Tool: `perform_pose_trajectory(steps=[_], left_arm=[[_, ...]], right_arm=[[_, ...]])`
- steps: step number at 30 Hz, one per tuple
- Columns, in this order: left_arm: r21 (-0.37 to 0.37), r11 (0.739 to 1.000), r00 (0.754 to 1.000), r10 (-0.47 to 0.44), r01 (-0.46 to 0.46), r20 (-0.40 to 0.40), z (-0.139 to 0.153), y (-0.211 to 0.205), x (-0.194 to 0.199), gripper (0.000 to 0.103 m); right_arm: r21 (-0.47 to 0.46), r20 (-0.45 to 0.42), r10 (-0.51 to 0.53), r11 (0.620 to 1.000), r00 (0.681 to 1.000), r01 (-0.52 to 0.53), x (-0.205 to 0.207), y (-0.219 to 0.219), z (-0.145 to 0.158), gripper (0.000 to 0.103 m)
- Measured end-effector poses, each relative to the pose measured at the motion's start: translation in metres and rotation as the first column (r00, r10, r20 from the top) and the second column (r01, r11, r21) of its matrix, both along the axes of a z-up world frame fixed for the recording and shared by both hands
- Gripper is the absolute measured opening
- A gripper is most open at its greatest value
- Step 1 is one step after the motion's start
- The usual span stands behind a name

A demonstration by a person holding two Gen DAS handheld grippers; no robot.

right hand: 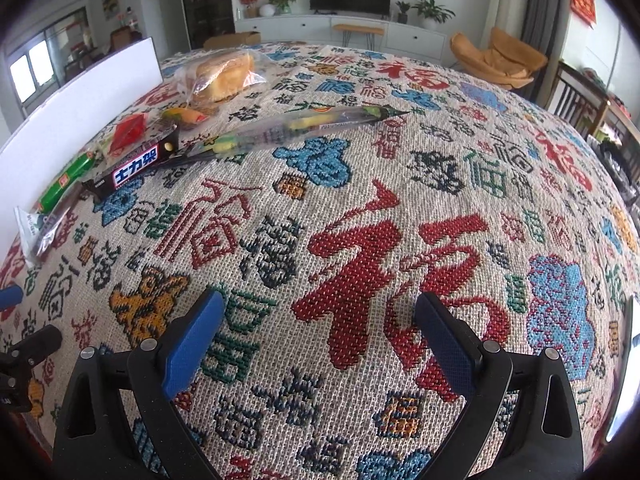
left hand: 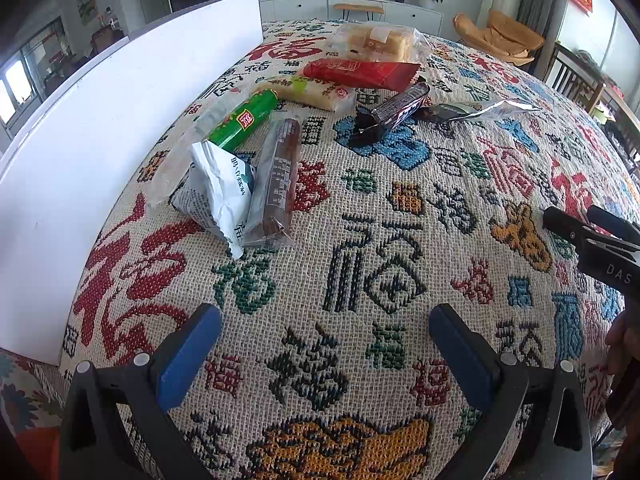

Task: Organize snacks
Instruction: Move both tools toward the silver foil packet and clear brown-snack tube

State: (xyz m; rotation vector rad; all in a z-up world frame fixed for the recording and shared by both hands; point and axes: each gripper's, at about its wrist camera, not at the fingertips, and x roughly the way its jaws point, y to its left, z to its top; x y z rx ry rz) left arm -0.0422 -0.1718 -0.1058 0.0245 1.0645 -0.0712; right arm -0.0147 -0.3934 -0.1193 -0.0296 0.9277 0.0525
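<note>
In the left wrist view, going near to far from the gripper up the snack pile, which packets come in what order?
Left gripper → white packet → green packet → red packet → bread bag.

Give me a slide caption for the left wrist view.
Open left gripper faces packaged snacks beside a white board.

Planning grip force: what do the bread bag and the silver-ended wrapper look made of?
Bread bag: thin clear plastic film, glossy, judging by the loaf showing through and its crinkled folds. Silver-ended wrapper: probably metallised foil film, given the mirror-like shine and sharp creases on its flat end. Both look slippery and easily crushed.
</note>
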Motion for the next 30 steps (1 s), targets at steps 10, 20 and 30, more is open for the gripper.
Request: perform_pose_trajectory(steps=[10,20,30], left_arm=[[0.0,1.0,1.0,0.001,-0.001,-0.002,-0.005,-0.015,-0.019,0.103],[-0.198,0.98,0.997,0.047,-0.034,0.059,0.024,0.033,-0.014,0.103],[-0.465,0.865,0.969,0.242,-0.188,0.058,0.027,0.096,-0.012,0.103]], right_arm=[[0.0,0.0,0.0,1.0,1.0,0.0,0.0,0.0,0.0,0.098],[0.002,-0.001,0.001,1.0,1.0,-0.001,0.0,0.0,0.0,0.099],[0.001,-0.001,0.001,1.0,1.0,-0.001,0.0,0.0,0.0,0.099]])
